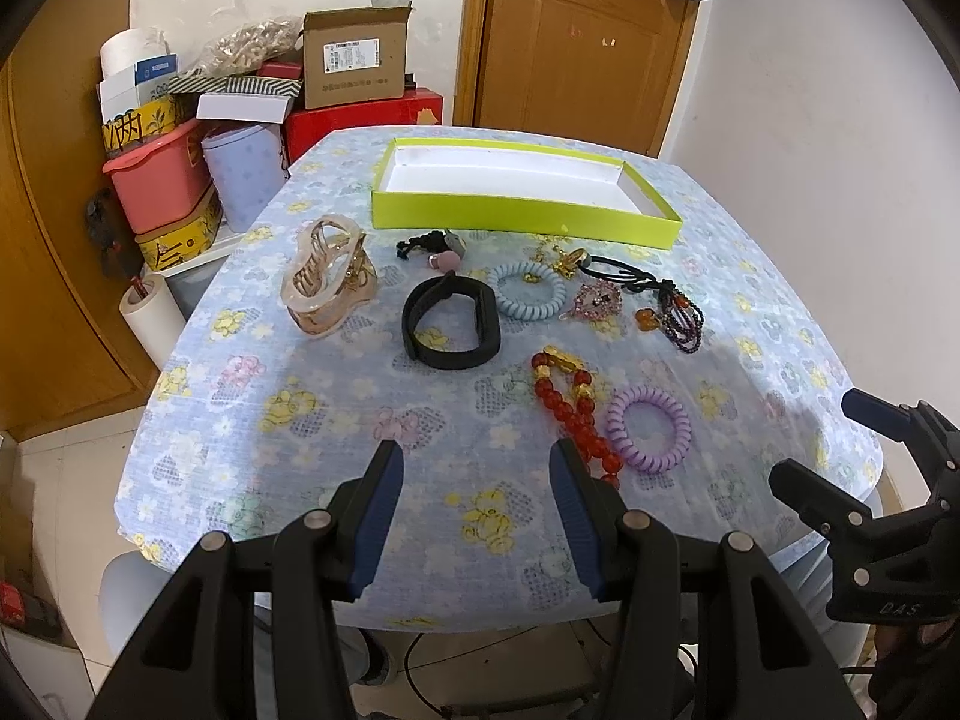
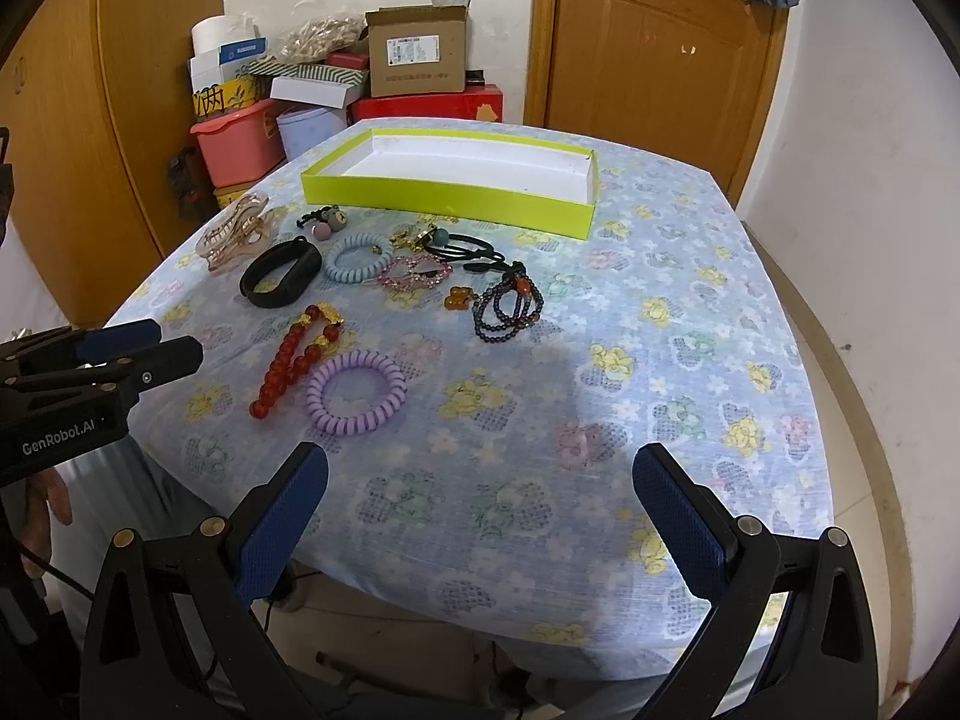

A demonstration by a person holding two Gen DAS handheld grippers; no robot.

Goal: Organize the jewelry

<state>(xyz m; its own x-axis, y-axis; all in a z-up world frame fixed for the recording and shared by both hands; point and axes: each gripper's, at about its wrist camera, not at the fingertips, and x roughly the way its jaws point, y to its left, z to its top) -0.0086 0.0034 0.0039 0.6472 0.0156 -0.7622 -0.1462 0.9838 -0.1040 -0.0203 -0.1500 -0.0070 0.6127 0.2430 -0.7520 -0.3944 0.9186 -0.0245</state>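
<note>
Jewelry lies spread on a flowered tablecloth (image 1: 336, 420) in front of an empty lime-green tray (image 1: 522, 213) (image 2: 444, 195). I see a translucent hair claw (image 1: 329, 282), a black band (image 1: 450, 321), a light blue coil tie (image 1: 526, 291), a pink rhinestone piece (image 1: 591, 300), a dark bead bracelet (image 1: 684, 324), a red bead bracelet (image 1: 570, 402) (image 2: 294, 360) and a purple coil tie (image 1: 649, 427) (image 2: 356, 391). My left gripper (image 1: 477, 480) stands open at the near edge, close to the red beads. My right gripper (image 2: 480, 486) is open and holds nothing.
Boxes, a pink tub (image 1: 159, 177) and paper rolls are stacked behind the table's far left. A wooden door (image 1: 576, 42) stands behind the tray. The tablecloth's right half (image 2: 690, 330) carries nothing. Each gripper shows in the other's view, the left gripper (image 2: 144, 348) and the right gripper (image 1: 840, 444).
</note>
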